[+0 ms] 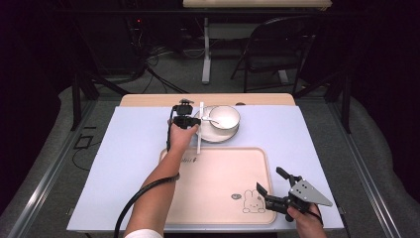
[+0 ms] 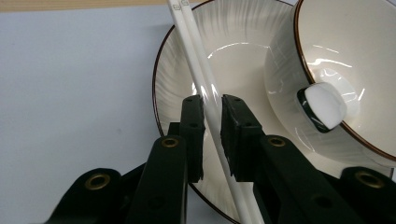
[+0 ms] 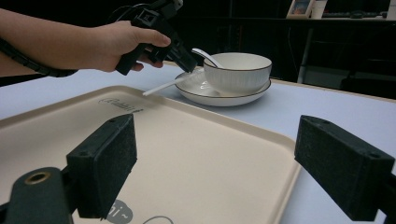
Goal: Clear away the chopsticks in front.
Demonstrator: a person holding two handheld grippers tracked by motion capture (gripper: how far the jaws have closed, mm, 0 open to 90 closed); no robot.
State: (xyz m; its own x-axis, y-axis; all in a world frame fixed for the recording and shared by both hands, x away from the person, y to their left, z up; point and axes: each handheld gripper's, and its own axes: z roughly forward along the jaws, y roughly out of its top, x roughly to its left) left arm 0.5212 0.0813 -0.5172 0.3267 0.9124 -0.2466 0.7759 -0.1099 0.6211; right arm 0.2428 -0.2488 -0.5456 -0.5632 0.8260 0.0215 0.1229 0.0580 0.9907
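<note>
Left tongs [image 2: 212,140] grip white chopsticks [image 2: 201,79] lying across a plate [image 2: 175,70] that holds a bowl [image 1: 224,117]. Right tongs [image 1: 273,187] hover wide open and empty above a beige tray [image 1: 218,183].

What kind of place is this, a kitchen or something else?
Probably a lab or studio set up for recording, not a kitchen. A table with a pale cover stands among dark curtains, with cables on the carpeted floor, a folding chair and another desk behind.
</note>
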